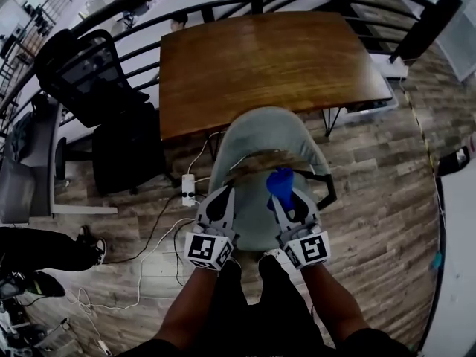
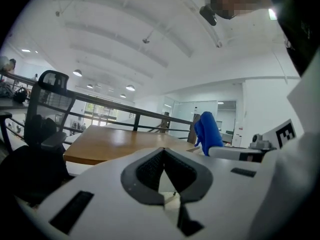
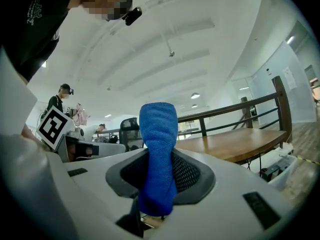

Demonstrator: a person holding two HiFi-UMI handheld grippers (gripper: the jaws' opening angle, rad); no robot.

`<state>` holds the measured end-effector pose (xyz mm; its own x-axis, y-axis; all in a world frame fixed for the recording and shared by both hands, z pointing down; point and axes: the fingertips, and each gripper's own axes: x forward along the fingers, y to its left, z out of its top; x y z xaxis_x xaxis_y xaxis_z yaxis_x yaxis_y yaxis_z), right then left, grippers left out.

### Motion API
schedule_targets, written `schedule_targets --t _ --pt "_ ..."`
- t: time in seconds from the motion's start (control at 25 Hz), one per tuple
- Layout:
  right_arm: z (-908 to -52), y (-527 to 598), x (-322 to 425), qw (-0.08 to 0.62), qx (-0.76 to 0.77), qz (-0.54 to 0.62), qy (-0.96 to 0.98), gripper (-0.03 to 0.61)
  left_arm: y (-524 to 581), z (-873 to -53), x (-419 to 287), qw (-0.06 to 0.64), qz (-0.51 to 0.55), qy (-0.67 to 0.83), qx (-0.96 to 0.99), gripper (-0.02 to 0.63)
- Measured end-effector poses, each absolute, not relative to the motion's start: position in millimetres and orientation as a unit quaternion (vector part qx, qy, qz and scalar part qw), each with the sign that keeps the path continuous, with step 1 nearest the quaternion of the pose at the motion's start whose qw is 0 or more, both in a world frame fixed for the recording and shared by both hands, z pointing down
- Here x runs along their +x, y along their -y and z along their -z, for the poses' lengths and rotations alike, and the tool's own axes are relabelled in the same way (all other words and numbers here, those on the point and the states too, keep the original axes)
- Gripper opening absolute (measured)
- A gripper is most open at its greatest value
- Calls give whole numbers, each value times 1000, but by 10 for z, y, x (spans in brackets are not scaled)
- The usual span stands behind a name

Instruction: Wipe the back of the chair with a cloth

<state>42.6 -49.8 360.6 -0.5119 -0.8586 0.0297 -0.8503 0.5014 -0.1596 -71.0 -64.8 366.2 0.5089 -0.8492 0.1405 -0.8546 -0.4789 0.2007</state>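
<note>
A grey-green chair (image 1: 256, 129) stands in front of me in the head view, its curved backrest toward the wooden table (image 1: 268, 65). My two grippers hover side by side over its seat, short of the backrest. My right gripper (image 1: 285, 197) is shut on a blue cloth (image 1: 280, 182), which sticks up beyond the fingertips. In the right gripper view the cloth (image 3: 158, 134) stands upright in the gripper (image 3: 159, 156). My left gripper (image 1: 221, 199) is shut with nothing in it (image 2: 164, 151). The left gripper view shows the cloth (image 2: 207, 131) to its right. The chair does not appear in either gripper view.
A black mesh office chair (image 1: 97, 88) stands left of the table by a dark railing (image 1: 149, 17). A white power strip (image 1: 188, 190) and cables lie on the wood floor left of the grey-green chair. Someone's shoes (image 1: 89, 244) show at the left edge.
</note>
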Motion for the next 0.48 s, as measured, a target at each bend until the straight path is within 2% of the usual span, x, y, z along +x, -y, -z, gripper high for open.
schedule_targets --t 0.16,0.28,0.48 --pt "-3728 688 236 16 -498 64 -865 121 855 -3851 -882 116 -10 499 859 3" --pt "-3904 778 82 -24 -499 65 -864 123 959 -3973 -991 108 -15 497 861 3" --pt "-4045 1119 -218 11 -501 54 -864 123 1156 -4214 -1163 112 -12 509 853 3"
